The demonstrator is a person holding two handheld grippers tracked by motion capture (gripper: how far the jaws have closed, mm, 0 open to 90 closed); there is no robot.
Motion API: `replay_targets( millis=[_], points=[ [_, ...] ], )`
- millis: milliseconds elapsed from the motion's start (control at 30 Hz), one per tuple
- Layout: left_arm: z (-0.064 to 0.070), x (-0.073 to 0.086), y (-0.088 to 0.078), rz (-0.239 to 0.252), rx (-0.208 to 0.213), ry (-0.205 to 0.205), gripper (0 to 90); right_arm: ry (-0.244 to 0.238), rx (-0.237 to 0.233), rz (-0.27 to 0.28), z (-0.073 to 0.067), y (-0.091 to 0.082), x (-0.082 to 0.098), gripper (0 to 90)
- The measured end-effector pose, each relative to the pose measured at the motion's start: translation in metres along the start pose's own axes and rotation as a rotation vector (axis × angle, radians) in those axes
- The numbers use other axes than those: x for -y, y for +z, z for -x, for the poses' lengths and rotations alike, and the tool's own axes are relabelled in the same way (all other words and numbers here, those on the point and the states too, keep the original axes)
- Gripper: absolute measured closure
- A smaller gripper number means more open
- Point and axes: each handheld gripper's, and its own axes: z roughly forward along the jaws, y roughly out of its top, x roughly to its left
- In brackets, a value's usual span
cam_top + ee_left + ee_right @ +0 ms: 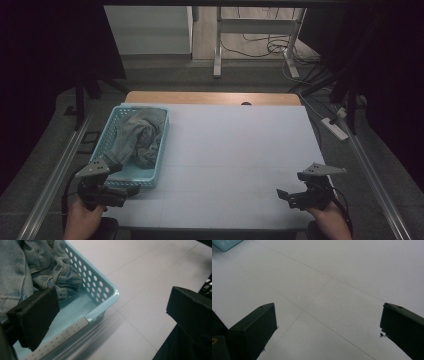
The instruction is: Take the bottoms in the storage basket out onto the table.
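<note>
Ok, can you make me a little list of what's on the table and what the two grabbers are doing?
Basket: light blue basket with holes, at the table's left side
Inside it: crumpled denim clothing
Table: white table
Left gripper: left gripper at the basket's near end, jaws open, one over the basket, one outside it, holding nothing
Right gripper: right gripper low over the bare tabletop at the right, jaws open, holding nothing

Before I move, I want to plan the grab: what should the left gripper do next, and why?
Probably ease the left gripper forward over the basket rim toward the denim garment. Its jaws stand open at the basket's near corner, holding nothing; the garment lies bunched inside. The right gripper is open over bare table.
</note>
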Motion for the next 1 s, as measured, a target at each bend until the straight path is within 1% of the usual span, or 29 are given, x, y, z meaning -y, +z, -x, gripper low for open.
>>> replay_targets(
  millis=[33, 67, 133, 167, 233, 267, 300, 333, 400, 500, 600, 667, 733, 800, 867, 900, 933, 1000],
  points=[
    [-0.003, -0.001, 0.0, 0.018, 0.015, -0.005, 0.0, 0.0, 0.001, 0.001, 0.0, 0.0, 0.0, 1.0],
    [-0.004, -0.001, -0.001, 0.03, 0.021, -0.004, 0.0, -0.001, 0.001, 0.001, 0.0, 0.0, 0.0, 1.0],
    [-0.007, -0.003, -0.001, 0.045, 0.02, -0.008, 0.0, 0.0, 0.001, 0.0, 0.0, 0.0, 0.0, 1.0],
    [-0.008, -0.004, -0.001, 0.047, 0.015, -0.009, 0.0, 0.0, 0.002, 0.0, 0.0, 0.0, 0.0, 1.0],
    [-0.01, -0.006, -0.001, 0.065, 0.007, -0.008, 0.0, -0.001, 0.001, 0.0, 0.0, 0.001, 0.0, 1.0],
    [-0.01, -0.006, -0.001, 0.065, 0.007, -0.008, 0.0, -0.001, 0.001, 0.0, 0.0, 0.001, 0.0, 1.0],
    [-0.014, -0.008, 0.0, 0.073, 0.017, -0.013, 0.0, -0.002, 0.001, -0.001, 0.0, 0.001, 0.0, 1.0],
    [-0.014, -0.008, 0.0, 0.073, 0.017, -0.013, 0.0, -0.002, 0.001, -0.001, 0.0, 0.001, 0.0, 1.0],
    [-0.017, -0.01, 0.0, 0.097, 0.026, -0.018, 0.0, -0.003, 0.001, -0.001, 0.0, 0.001, 0.0, 1.0],
    [-0.023, -0.013, 0.001, 0.086, 0.018, -0.023, 0.0, -0.002, -0.001, -0.002, 0.0, 0.001, 0.0, 1.0],
    [-0.027, -0.015, 0.003, 0.077, 0.019, -0.037, 0.0, -0.004, -0.002, -0.005, 0.0, 0.001, -0.001, 1.0],
    [-0.029, -0.017, 0.004, 0.059, 0.014, -0.043, 0.0, -0.005, -0.002, -0.005, 0.0, 0.001, -0.001, 1.0],
    [-0.03, -0.019, 0.004, 0.048, 0.004, -0.043, 0.0, -0.004, -0.001, -0.002, 0.0, 0.001, -0.001, 1.0],
    [-0.032, -0.022, 0.004, 0.048, -0.011, -0.048, 0.0, -0.003, -0.002, -0.002, 0.0, 0.001, -0.001, 1.0],
    [-0.033, -0.024, 0.005, 0.043, -0.014, -0.049, 0.0, -0.004, -0.002, -0.004, 0.0, 0.001, -0.001, 1.0],
    [-0.035, -0.027, 0.005, 0.035, -0.027, -0.053, 0.0, -0.005, -0.002, -0.004, 0.0, 0.001, -0.001, 1.0],
    [-0.035, -0.027, 0.005, 0.035, -0.027, -0.053, 0.0, -0.005, -0.002, -0.004, 0.0, 0.001, -0.001, 1.0],
    [-0.037, -0.03, 0.007, 0.027, -0.043, -0.053, 0.0, -0.005, -0.003, -0.004, 0.0, 0.001, -0.001, 1.0]
  ],
)
